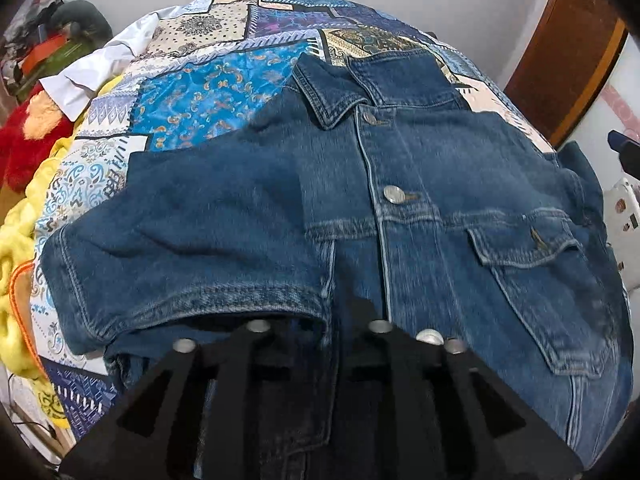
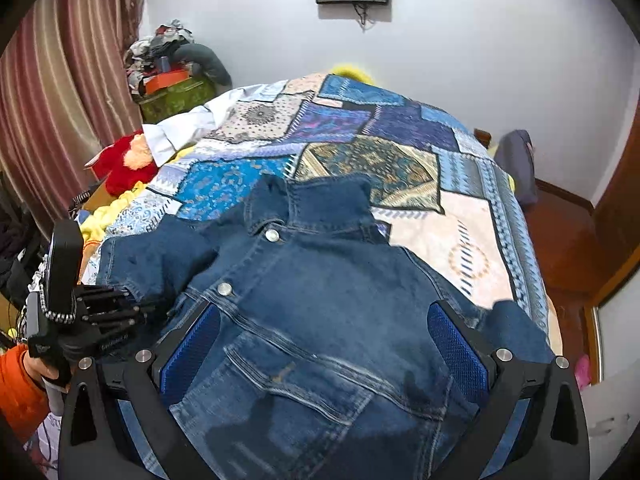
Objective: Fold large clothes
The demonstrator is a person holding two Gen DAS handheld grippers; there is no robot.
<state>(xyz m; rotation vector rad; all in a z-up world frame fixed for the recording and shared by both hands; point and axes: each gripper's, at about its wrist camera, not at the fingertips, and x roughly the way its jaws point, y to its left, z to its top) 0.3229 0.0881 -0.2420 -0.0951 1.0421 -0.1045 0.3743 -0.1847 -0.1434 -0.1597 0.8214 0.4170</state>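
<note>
A blue denim jacket [image 1: 420, 216] lies front-up on the patchwork bedspread [image 1: 224, 80], collar toward the far side. Its left sleeve [image 1: 192, 240] is folded across the chest. My left gripper [image 1: 316, 320] sits low over the jacket's lower front by the sleeve cuff, its jaws close together; I cannot tell whether cloth is pinched. In the right wrist view the jacket [image 2: 320, 300] fills the foreground. My right gripper [image 2: 324, 336] is open, its blue pads [image 2: 460, 344] wide apart over the chest pocket. The left gripper [image 2: 108, 316] shows at the left by the sleeve.
A white shirt [image 2: 188, 128], a red plush toy [image 2: 124, 164] and a yellow blanket [image 1: 16, 240] lie at the bed's left side. A clutter pile [image 2: 172, 76] stands in the corner by the curtain [image 2: 60, 100]. A wooden door [image 1: 560, 60] and floor [image 2: 560, 240] are to the right.
</note>
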